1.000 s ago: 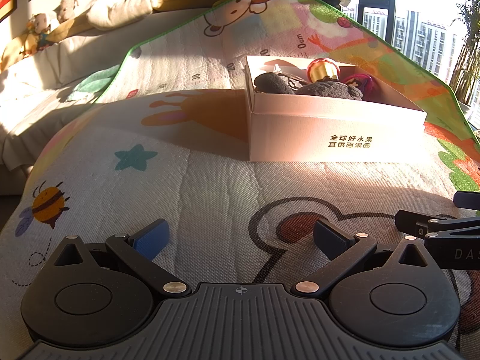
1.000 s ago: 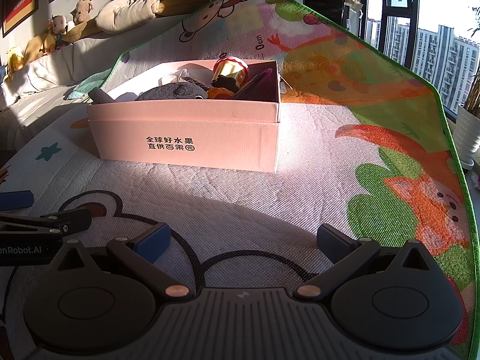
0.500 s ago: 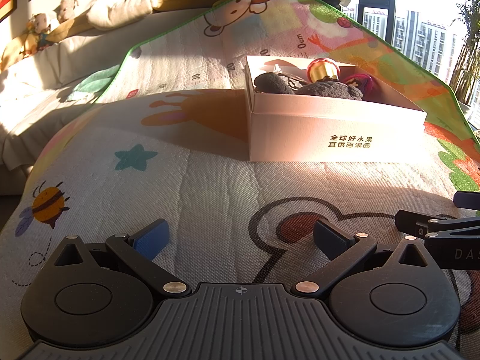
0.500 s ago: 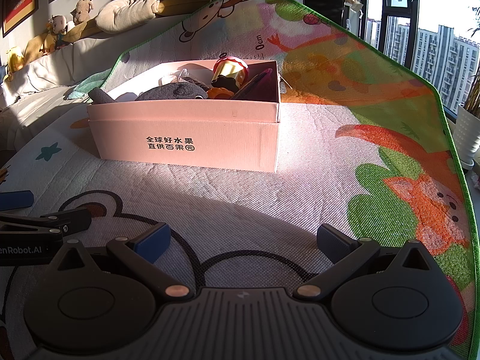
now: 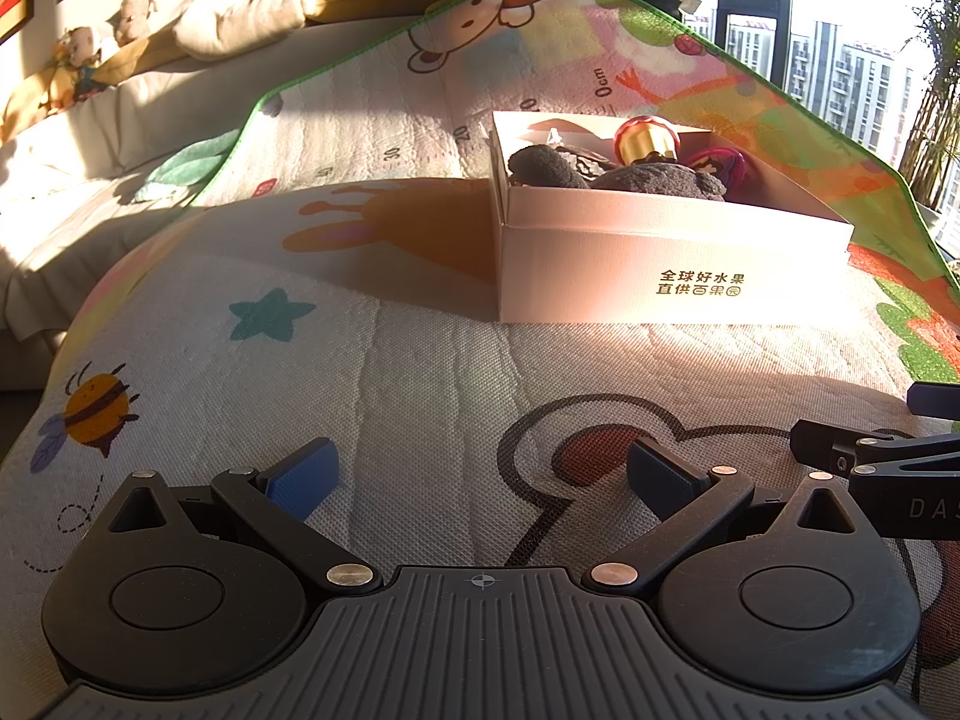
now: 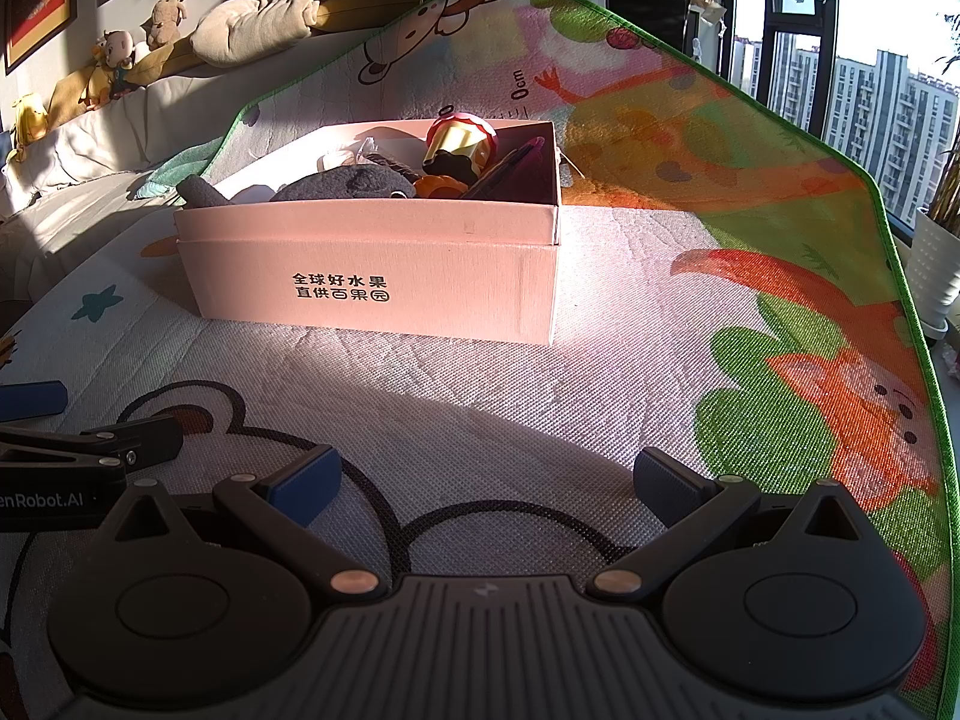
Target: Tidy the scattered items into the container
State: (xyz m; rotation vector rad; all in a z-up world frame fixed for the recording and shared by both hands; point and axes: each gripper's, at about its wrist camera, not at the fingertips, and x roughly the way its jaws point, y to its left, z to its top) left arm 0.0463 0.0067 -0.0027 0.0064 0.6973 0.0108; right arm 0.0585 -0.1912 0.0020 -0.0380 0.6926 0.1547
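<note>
A pink cardboard box [image 5: 606,258] stands on the cartoon play mat; it also shows in the right wrist view [image 6: 480,276]. Inside lie a grey plush toy [image 5: 660,180], a red and gold figure [image 5: 645,141] and a magenta item [image 5: 717,163]. The same plush [image 6: 354,183] and figure [image 6: 459,141] show in the right wrist view. My left gripper [image 5: 480,474] is open and empty, low over the mat, well short of the box. My right gripper [image 6: 486,480] is open and empty beside it. No loose items show on the mat.
The play mat [image 5: 390,372] covers a soft raised surface with a green border. A sofa with plush toys [image 6: 150,30] lies at the back left. A window [image 6: 870,60] and a white plant pot [image 6: 936,276] are on the right.
</note>
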